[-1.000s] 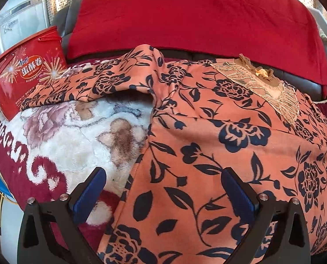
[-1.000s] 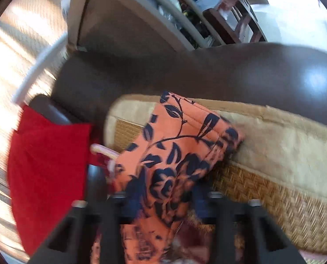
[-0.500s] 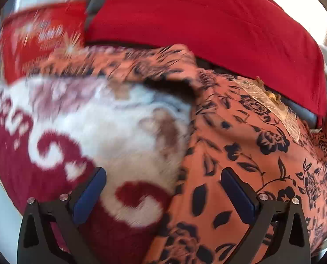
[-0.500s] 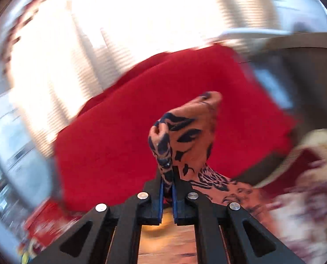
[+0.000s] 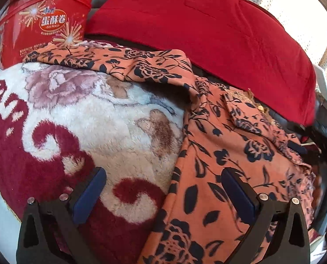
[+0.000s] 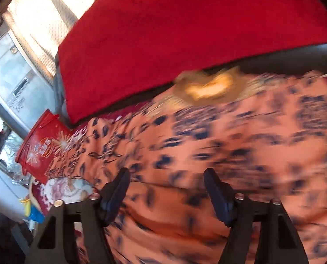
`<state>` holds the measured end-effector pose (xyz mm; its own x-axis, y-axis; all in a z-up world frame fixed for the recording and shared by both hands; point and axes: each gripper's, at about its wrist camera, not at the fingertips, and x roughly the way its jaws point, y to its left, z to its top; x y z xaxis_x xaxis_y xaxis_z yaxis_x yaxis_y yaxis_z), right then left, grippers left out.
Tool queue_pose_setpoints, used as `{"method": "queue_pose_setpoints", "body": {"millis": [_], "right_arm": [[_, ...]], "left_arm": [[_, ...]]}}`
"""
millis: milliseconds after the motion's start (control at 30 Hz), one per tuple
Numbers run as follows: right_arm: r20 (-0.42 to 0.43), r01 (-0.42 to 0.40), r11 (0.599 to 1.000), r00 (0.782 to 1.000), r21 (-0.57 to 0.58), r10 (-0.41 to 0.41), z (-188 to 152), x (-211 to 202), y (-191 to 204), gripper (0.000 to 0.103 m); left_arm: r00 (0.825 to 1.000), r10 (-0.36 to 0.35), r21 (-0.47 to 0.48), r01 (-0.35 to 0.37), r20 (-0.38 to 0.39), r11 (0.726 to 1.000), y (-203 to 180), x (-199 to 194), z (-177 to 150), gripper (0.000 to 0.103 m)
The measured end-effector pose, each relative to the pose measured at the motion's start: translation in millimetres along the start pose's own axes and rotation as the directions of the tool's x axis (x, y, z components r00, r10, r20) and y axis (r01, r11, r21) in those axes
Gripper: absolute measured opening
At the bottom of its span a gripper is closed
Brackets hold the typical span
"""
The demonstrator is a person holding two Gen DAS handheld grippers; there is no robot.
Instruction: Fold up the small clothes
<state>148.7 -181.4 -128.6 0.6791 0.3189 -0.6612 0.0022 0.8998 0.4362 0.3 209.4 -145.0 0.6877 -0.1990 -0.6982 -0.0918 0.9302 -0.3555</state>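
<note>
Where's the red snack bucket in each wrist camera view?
Left wrist: red snack bucket sits upper left, behind the orange floral garment.
Right wrist: red snack bucket sits at left, tilted.
Shared landmark: the red cushion.

The garment (image 5: pixel 225 154) lay spread on the blanket (image 5: pixel 79 118), under and ahead of the right gripper (image 6: pixel 166 189) and under the right finger of the left gripper (image 5: pixel 163 189). The blanket lay under that gripper's left finger. Beyond the garment stood the cushion (image 5: pixel 207 28); the tub (image 5: pixel 42 24) stood ahead-left, 1 sleeve (image 5: pixel 119 59) reaching toward its base.
</note>
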Motion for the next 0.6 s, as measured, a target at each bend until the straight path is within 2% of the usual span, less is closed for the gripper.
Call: {"method": "queue_pose_setpoints", "body": {"millis": [33,67,133,167,267,333,367,467,533,600], "right_arm": [[0.03,0.019,1.0,0.999,-0.011,-0.018,-2,-15,-12,0.085],[0.056,0.056,0.998,0.997,-0.027,-0.054,-5,-29,-25,0.089],[0.077,0.105,0.994,0.992,-0.026,-0.103,-11,-43,-45,0.089],[0.073,0.099,0.995,0.993,-0.014,-0.098,-14,-46,-57,0.089],[0.055,0.086,0.996,0.995,0.022,-0.087,-40,-36,-88,0.089],[0.126,0.04,0.999,0.991,-0.008,-0.039,-52,-43,-95,0.089],[0.139,0.028,1.0,0.99,0.002,-0.028,-54,-44,-97,0.089],[0.152,-0.008,1.0,0.988,0.022,0.004,-53,-46,-102,0.089],[0.168,-0.057,0.997,0.985,0.042,0.049,-56,-54,-110,0.089],[0.185,-0.093,0.994,0.979,0.056,0.081,-57,-59,-118,0.089]], "left_arm": [[1.0,-0.014,-0.007,0.014,-0.012,1.0,-2,-2,2,0.103],[0.997,-0.069,-0.022,0.068,-0.032,0.997,-8,-7,7,0.103],[0.987,-0.16,-0.055,0.158,-0.028,0.986,-23,-17,17,0.103],[0.981,-0.195,-0.066,0.193,-0.022,0.979,-31,-19,24,0.103],[0.944,-0.324,-0.071,0.32,-0.06,0.945,-73,-7,58,0.103],[0.935,-0.345,-0.044,0.342,-0.085,0.939,-94,11,76,0.103],[0.927,-0.353,-0.046,0.35,-0.127,0.936,-107,32,89,0.103],[0.919,-0.326,-0.084,0.316,-0.222,0.945,-121,82,102,0.103],[0.917,-0.283,-0.157,0.246,-0.282,0.956,-119,115,103,0.093],[0.908,-0.28,-0.216,0.219,-0.313,0.951,-114,130,98,0.086]]}}
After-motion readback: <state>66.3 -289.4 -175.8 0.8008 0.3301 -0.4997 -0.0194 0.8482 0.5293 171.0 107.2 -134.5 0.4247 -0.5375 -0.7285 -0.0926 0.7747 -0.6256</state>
